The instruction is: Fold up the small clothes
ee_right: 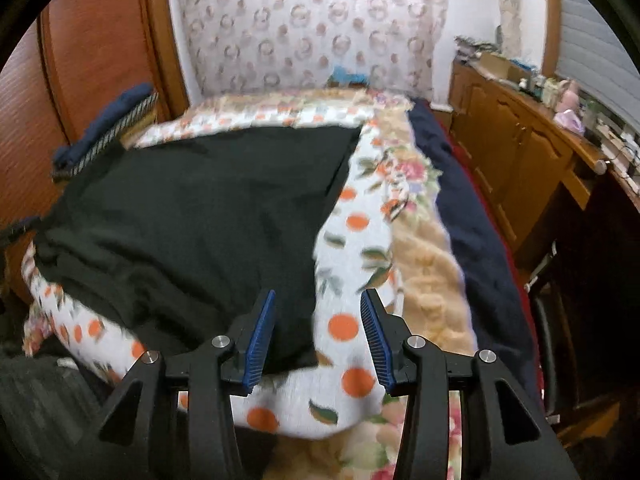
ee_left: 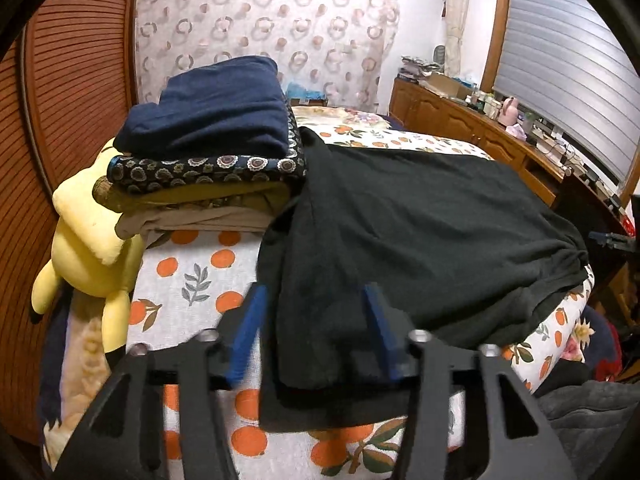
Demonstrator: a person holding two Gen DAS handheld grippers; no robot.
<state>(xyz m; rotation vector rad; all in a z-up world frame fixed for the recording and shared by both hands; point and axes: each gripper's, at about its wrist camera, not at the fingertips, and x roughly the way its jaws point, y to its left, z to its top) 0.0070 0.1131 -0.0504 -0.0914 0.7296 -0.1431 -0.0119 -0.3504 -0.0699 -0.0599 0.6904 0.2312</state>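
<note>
Black garment (ee_left: 420, 240), far edge behind folded stack (ee_left: 208, 160).

4 folded clothes (ee_left: 208, 152), 1 plush (ee_left: 88, 248)

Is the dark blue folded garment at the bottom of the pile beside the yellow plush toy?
No, the dark blue folded garment lies on top of the pile, above the patterned, mustard and beige pieces, next to the yellow plush toy.

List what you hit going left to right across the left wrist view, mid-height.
Wooden slatted door → yellow plush toy → stack of folded clothes → black garment spread on the orange-print bedspread → wooden cabinet under the window blind.
</note>
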